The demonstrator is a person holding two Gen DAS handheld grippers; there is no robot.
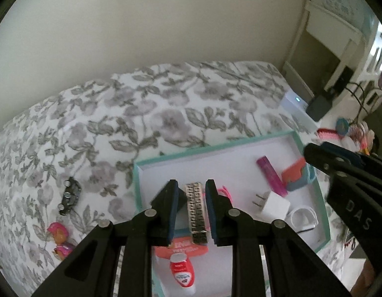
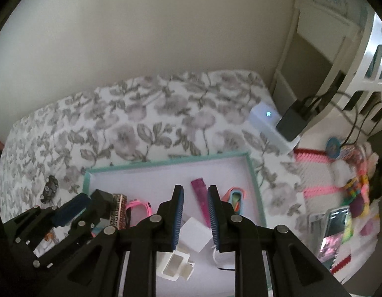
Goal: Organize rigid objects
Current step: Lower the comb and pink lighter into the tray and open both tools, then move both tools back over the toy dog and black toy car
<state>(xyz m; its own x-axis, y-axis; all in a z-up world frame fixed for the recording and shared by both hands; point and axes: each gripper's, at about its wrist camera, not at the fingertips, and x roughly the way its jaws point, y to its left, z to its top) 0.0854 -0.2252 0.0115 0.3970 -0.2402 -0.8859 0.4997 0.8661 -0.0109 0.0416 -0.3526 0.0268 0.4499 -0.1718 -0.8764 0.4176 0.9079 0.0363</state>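
A teal-rimmed white tray [image 1: 215, 146] [image 2: 166, 163] lies on the flowered bedspread. It holds a gold-and-black patterned bar [image 1: 196, 212] [image 2: 119, 210], a pink watch [image 2: 139, 205], a purple tube [image 1: 271, 175], a white charger [image 1: 275, 205], an orange-and-blue case [image 1: 296, 175] and a small red bottle [image 1: 182, 272]. My left gripper [image 1: 193, 183] [image 2: 97, 196] hovers shut over the bar, which shows through the narrow gap but seems to lie in the tray. My right gripper [image 2: 195, 188] [image 1: 312, 151] is shut and empty above the tube and charger. On the bedspread left of the tray are a dark toy car [image 1: 70, 195] and a pink-helmeted figure [image 1: 59, 240].
A white box with a lit dot [image 2: 267, 121] and a dark adapter [image 2: 292, 121] with cables sit past the tray's far right corner. Pink combs [image 2: 312, 158], phones [image 2: 336, 222] and colourful trinkets crowd the right side. A plain wall stands behind the bed.
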